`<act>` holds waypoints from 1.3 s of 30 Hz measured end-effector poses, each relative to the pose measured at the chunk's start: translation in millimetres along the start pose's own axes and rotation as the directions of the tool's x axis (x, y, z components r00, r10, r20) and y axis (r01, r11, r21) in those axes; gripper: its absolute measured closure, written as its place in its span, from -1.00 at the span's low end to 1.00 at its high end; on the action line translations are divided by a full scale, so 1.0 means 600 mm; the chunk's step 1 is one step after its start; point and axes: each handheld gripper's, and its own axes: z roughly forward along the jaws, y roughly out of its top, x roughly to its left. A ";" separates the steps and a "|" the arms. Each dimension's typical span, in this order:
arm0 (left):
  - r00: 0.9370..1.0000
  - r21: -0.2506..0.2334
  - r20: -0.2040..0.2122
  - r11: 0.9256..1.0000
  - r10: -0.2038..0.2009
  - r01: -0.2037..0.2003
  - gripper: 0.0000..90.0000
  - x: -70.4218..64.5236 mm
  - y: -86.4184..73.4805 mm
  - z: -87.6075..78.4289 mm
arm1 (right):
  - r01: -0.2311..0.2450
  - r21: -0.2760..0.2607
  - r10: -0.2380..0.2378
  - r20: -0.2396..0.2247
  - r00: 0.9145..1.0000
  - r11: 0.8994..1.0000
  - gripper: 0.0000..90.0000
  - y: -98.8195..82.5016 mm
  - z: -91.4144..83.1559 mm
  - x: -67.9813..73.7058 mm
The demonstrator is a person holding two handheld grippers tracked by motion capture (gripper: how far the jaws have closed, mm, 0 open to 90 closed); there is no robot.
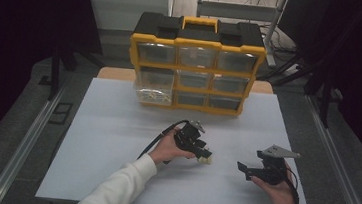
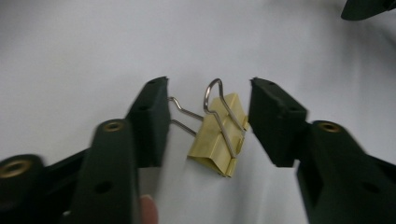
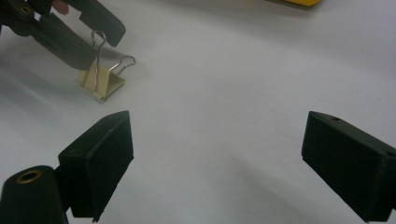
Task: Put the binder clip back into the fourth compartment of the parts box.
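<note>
The white tabletop [image 1: 115, 141] is carrying everything, and at its far edge a yellow-and-black organizer [image 1: 196, 66] is standing upright, showing three rows of clear drawers. The lower-left drawer [image 1: 155, 87] is sticking out toward the person and is holding a heap of small pale pieces, too small to tell apart; what the other drawers are holding cannot be made out. Nearer the person, the left gripper [image 1: 205, 157] is leaning down over the middle of the tabletop, its fingers [image 2: 150, 116] standing partly apart on either side of a yellow clip [image 2: 219, 135]. The clip is lying on the tabletop between them, one wire handle reaching the left finger, and the other finger sitting just beside the clip body without pressing it. The right gripper [image 1: 244, 169] is sitting well apart to the right, held low in the hand, its fingers [image 3: 100, 158] spreading wide with bare tabletop between them.
</note>
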 end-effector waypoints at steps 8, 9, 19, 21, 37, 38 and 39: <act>0.996 -0.011 0.086 1.000 -0.019 0.020 0.77 -0.003 0.001 -0.002 | -0.002 -0.001 0.002 0.002 1.000 1.000 -0.79 0.000 -0.001 -0.001; 0.995 -0.011 0.098 1.000 -0.019 0.021 0.83 -0.003 0.002 -0.004 | -0.002 -0.001 0.002 0.002 1.000 1.000 -0.79 0.000 -0.001 -0.001; 0.994 0.004 0.105 1.000 -0.016 0.016 0.98 -0.012 0.003 -0.009 | -0.001 0.000 0.001 0.005 1.000 1.000 -0.79 0.000 -0.001 0.000; 0.995 -0.001 0.097 1.000 -0.011 0.011 0.98 -0.013 0.004 -0.010 | -0.002 -0.001 0.002 0.006 1.000 1.000 -0.79 0.000 -0.001 0.000; 0.998 -0.074 0.068 0.997 0.000 0.005 0.98 -0.019 0.002 -0.049 | -0.002 -0.002 0.002 0.008 1.000 1.000 -0.79 0.000 -0.002 0.000; 0.998 -0.080 0.065 0.997 0.000 0.005 0.98 -0.020 0.001 -0.053 | -0.002 -0.002 0.002 0.009 1.000 1.000 -0.79 0.000 -0.002 0.000; 0.998 -0.083 0.063 0.997 0.003 0.002 0.98 -0.020 0.000 -0.056 | -0.003 -0.002 0.003 0.008 1.000 1.000 -0.79 0.000 -0.002 0.000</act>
